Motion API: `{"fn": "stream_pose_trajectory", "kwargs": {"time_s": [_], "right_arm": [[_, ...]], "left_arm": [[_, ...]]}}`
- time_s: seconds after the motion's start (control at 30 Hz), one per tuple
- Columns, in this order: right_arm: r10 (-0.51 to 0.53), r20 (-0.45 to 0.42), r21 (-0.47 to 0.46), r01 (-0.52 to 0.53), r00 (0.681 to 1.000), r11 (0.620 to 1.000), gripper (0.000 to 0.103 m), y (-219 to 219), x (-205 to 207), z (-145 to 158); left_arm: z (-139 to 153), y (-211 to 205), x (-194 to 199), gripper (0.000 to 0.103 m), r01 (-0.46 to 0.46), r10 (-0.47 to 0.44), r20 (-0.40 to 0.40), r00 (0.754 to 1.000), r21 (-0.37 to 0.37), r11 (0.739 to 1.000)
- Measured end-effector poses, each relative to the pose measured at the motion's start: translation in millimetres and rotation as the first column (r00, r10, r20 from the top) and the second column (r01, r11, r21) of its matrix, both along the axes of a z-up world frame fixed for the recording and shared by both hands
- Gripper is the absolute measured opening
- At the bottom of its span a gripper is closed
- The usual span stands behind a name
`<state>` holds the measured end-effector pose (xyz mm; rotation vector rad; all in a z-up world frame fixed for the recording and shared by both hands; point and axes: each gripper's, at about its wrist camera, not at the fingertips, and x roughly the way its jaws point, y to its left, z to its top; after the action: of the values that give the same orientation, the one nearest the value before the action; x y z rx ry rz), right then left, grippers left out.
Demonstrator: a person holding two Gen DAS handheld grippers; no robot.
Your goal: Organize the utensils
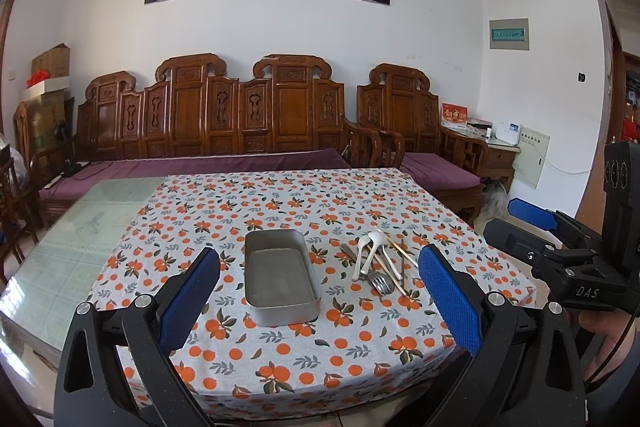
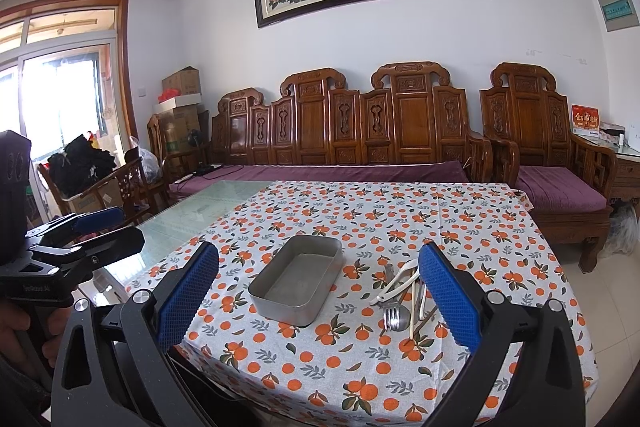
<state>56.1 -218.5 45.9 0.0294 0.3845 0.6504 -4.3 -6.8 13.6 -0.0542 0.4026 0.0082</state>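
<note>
An empty rectangular metal tray (image 1: pixel 282 273) (image 2: pixel 298 279) sits on the orange-print tablecloth. To its right lies a pile of utensils (image 1: pixel 380 263) (image 2: pixel 404 297): white plastic spoons (image 1: pixel 370 243), a metal fork (image 1: pixel 382 283) (image 2: pixel 394 319) and chopsticks (image 1: pixel 402 253). My left gripper (image 1: pixel 320 303) is open and empty, held above the near table edge in front of the tray. My right gripper (image 2: pixel 320 303) is open and empty, also above the near edge; it shows at the right of the left wrist view (image 1: pixel 532 227). The left gripper shows at the left of the right wrist view (image 2: pixel 104 227).
The tablecloth (image 1: pixel 304 203) covers the right part of a glass-topped table (image 1: pixel 80 243). A carved wooden sofa (image 1: pixel 224 131) with purple cushions stands behind the table. A wooden armchair (image 2: pixel 552 163) is at the right. Boxes (image 2: pixel 182 95) are stacked in the left corner.
</note>
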Motion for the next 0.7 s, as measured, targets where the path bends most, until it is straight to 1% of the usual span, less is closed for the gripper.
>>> {"fn": "stream_pose_trajectory", "kwargs": {"time_s": [0.53, 0.7], "right_arm": [[0.0, 0.001, 0.001, 0.0, 1.0, 1.0, 0.1, 0.2, 0.0, 0.7], [-0.004, -0.002, -0.005, 0.004, 1.0, 1.0, 0.1, -0.3, 0.1, 0.9]], "left_arm": [[3.2, -1.8, -1.6, 0.096, 0.003, -0.003, 0.003, 1.0, 0.0, 1.0], [-0.9, -1.4, 2.4, 0.096, 0.004, -0.004, -0.02, 1.0, 0.008, 1.0]]}}
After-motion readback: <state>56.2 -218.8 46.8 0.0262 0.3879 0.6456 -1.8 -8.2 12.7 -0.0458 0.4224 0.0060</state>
